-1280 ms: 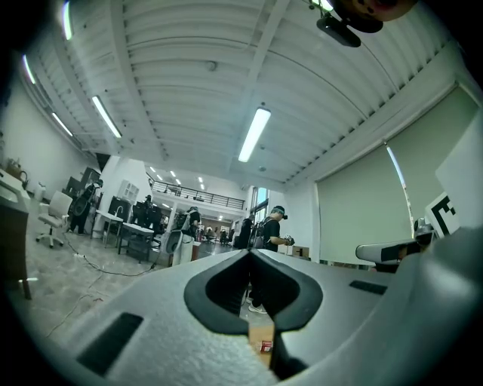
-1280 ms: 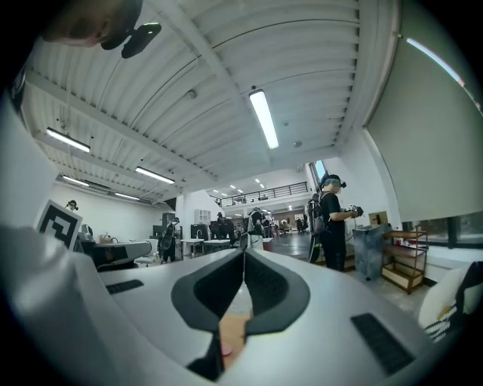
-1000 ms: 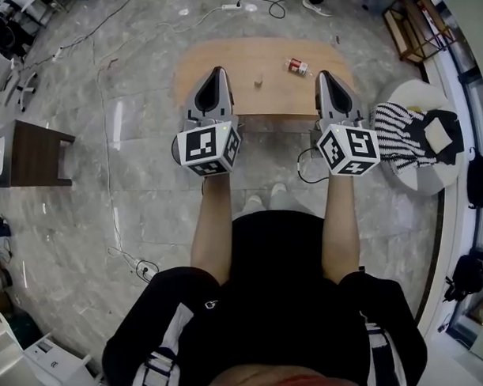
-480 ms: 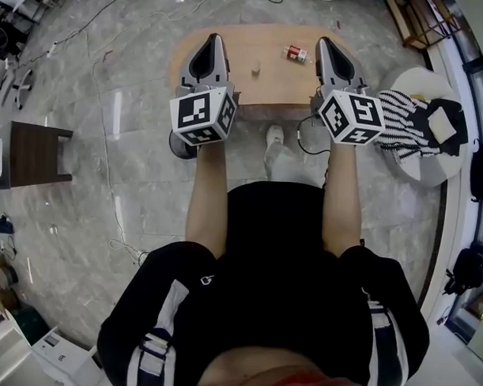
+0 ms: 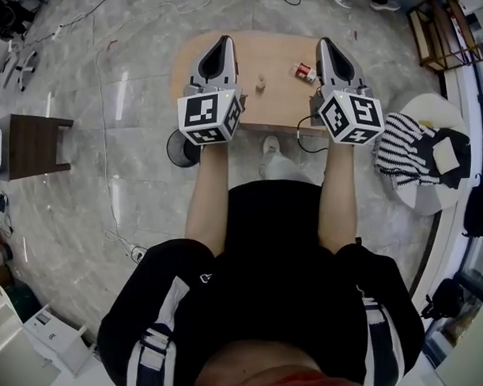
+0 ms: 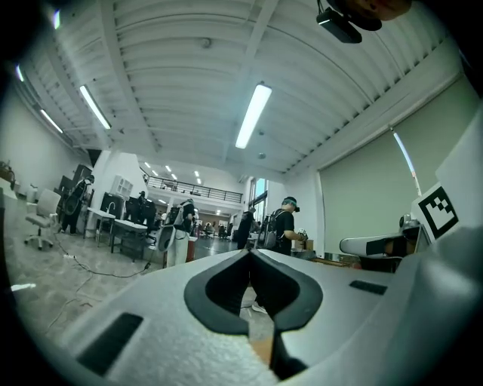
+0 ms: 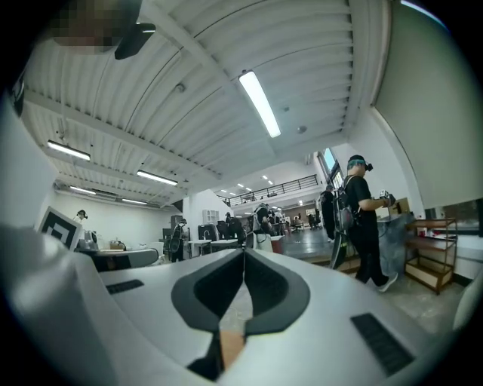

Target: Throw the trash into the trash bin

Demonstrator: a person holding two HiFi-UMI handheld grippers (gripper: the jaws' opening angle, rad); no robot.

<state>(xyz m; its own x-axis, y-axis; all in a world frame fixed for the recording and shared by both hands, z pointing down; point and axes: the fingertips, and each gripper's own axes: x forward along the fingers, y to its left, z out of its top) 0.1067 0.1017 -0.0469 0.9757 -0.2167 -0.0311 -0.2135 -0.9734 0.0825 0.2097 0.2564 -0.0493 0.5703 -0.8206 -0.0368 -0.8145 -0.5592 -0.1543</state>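
A small red and white piece of trash (image 5: pixel 303 71) lies on the oval wooden table (image 5: pixel 268 110), just left of my right gripper (image 5: pixel 321 43). A tiny tan object (image 5: pixel 260 84) stands near the table's middle. My left gripper (image 5: pixel 225 40) reaches over the table's left part. Both grippers point level, side by side, each shut with nothing between its jaws. The left gripper view shows that gripper's tips (image 6: pixel 249 252) meeting, and the right gripper view shows the same for the right gripper (image 7: pixel 243 250). Both views look across the hall, above the table.
A dark round thing (image 5: pixel 182 150) sits on the floor under the table's near left edge. At the right stands a round white stand (image 5: pixel 422 198) with striped cloth. A dark side table (image 5: pixel 29 145) is at the left. Cables cross the floor. People walk far off (image 7: pixel 362 226).
The person has stepped up to the table. Both grippers have moved forward from its near edge to above its top, still shut.
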